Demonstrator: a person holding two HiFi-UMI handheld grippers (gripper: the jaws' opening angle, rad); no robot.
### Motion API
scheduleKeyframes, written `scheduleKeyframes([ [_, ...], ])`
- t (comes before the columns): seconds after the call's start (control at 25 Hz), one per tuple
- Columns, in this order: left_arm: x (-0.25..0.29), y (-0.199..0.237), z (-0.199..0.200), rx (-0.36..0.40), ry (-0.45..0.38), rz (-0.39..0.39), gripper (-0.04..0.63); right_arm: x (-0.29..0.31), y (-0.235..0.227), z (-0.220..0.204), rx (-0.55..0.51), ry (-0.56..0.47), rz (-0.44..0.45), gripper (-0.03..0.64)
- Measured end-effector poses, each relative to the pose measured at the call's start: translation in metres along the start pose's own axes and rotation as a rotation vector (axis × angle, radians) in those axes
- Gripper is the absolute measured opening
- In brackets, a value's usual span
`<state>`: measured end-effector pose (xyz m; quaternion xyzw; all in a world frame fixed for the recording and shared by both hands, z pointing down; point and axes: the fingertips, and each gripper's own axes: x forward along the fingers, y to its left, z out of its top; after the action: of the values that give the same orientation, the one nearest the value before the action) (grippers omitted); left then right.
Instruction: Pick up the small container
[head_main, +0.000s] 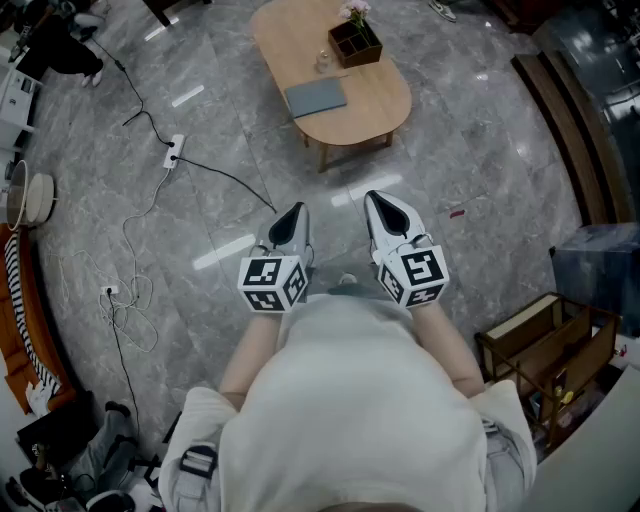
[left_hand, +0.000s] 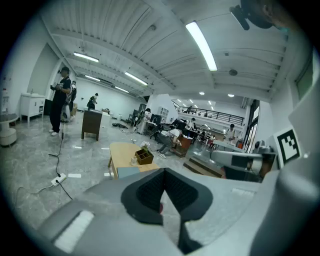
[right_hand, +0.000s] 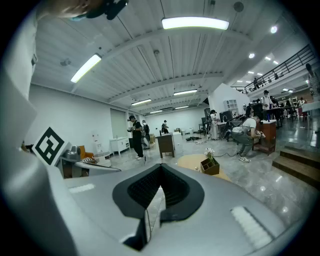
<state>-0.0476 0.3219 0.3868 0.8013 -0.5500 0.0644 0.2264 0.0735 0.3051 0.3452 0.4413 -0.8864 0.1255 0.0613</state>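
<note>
On the table (head_main: 375, 105), a small pale container (head_main: 322, 62); left gripper (head_main: 294, 212), right gripper (head_main: 380, 200) fingers closed, empty.

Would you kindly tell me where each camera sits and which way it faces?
Head view: on the person's head, facing steeply down at floor and table; shows shirt, forearms, left gripper and right gripper.
Left gripper view: on the left gripper, looking along its shut jaws toward the table; right gripper's marker cube at right.
Right gripper view: on the right gripper, looking along its shut jaws likewise; left gripper's marker cube at left.
Shared: all three show the table and the brown box on it.
</note>
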Motion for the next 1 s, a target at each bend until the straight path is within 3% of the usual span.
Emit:
scheduleKeyframes([
  [0.32,-0.036,-0.002,-0.013,0.014,0.002,0.014,0.003,-0.028,0.019,0.003,0.008,-0.032,-0.011,-0.003],
  [0.68,-0.036,-0.017,-0.01,0.01,-0.056,0.036,0.002,-0.037,0.02,0.0,-0.008,-0.035,0.039,-0.003],
  [1.0,-0.032,-0.021,-0.015,-0.01,-0.05,0.079,0.002,-0.043,0.011,-0.01,-0.009,-0.002,0.085,-0.002],
])
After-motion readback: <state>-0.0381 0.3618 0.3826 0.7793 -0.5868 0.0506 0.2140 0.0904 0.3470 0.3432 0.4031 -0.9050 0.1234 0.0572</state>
